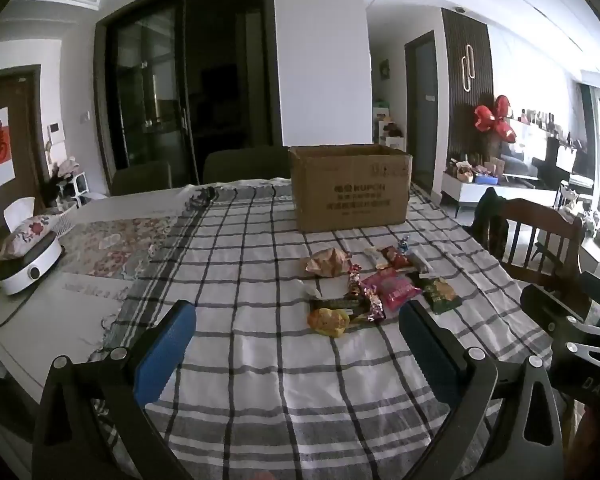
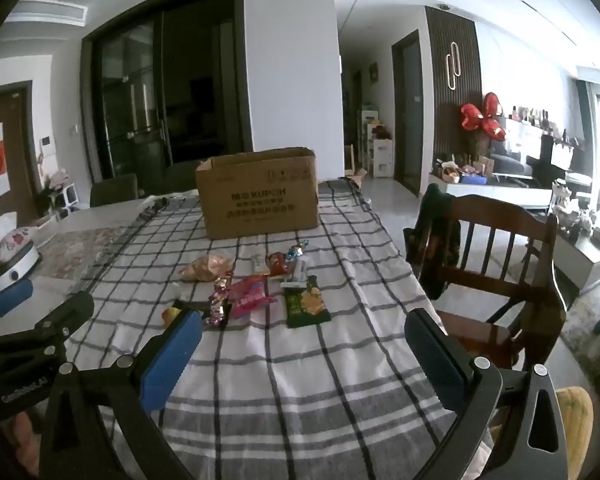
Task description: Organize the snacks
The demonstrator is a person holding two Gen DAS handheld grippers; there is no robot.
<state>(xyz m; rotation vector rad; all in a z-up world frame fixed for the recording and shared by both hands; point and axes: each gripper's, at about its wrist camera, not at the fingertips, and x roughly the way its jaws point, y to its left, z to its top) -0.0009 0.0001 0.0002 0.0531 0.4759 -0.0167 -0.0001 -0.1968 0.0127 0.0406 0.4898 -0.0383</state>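
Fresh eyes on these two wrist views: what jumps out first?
The open cardboard box stands at the far end of the checked tablecloth, upright with its flaps up. In front of it lies a loose heap of snack packets, the pink packet and green packet brightest among them. Nearest the cameras, the left gripper and right gripper both hang open and empty short of the heap.

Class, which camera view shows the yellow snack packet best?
The left wrist view: the yellow snack packet lies fully visible between the open tool's fingers. In the right wrist view, a blue finger hides most of it.
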